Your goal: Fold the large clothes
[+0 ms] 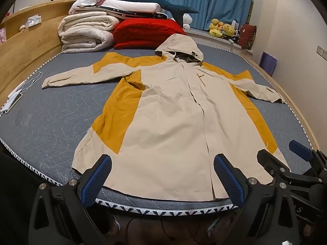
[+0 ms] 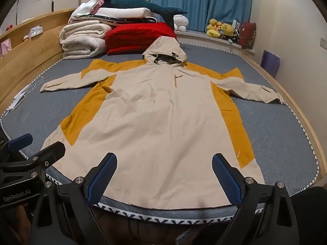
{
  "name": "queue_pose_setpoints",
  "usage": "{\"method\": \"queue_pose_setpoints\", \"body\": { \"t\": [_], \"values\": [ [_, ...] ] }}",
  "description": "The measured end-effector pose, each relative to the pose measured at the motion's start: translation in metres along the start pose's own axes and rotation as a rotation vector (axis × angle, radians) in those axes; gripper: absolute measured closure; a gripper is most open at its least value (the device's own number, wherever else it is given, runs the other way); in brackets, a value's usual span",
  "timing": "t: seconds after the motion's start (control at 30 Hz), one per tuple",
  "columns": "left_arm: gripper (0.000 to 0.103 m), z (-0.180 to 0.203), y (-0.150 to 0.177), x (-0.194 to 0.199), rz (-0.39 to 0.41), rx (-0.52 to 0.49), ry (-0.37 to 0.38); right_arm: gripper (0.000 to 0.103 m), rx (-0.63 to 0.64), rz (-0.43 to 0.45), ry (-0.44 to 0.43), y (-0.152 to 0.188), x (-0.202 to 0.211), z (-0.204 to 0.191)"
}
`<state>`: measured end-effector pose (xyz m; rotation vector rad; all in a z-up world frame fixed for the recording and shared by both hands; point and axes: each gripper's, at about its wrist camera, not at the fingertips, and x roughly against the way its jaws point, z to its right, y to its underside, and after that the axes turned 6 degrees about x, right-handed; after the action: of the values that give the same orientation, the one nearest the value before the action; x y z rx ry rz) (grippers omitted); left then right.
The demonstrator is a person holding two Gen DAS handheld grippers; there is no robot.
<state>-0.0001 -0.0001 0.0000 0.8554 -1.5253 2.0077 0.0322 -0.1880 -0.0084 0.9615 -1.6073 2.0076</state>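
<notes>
Hovering spread and empty above the hem, the left gripper (image 1: pixel 162 175) and right gripper (image 2: pixel 164 173) face the jacket (image 1: pixel 173 118), flat on the mattress (image 1: pixel 51 118); folded blankets (image 1: pixel 85 30) and a red quilt (image 1: pixel 147 32) crowd the hood.

Left gripper (image 1: pixel 162 180): jaws standing wide apart, blue-padded fingers (image 1: pixel 96 180) holding nothing, pointing forward and level. Right gripper (image 2: pixel 164 178): jaws likewise spreading wide, blue pads (image 2: pixel 226 178) gripping nothing. Both are sitting side by side, each showing at the edge of the other's view.
</notes>
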Motion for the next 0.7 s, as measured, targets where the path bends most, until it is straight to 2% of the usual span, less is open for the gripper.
{"method": "queue_pose_setpoints", "body": {
  "t": [0.7],
  "values": [
    [0.004,0.0016,0.0001,0.0003,0.005,0.004,0.002,0.010,-0.020,-0.013,0.011,0.0006,-0.0010,0.0043]
  ]
}}
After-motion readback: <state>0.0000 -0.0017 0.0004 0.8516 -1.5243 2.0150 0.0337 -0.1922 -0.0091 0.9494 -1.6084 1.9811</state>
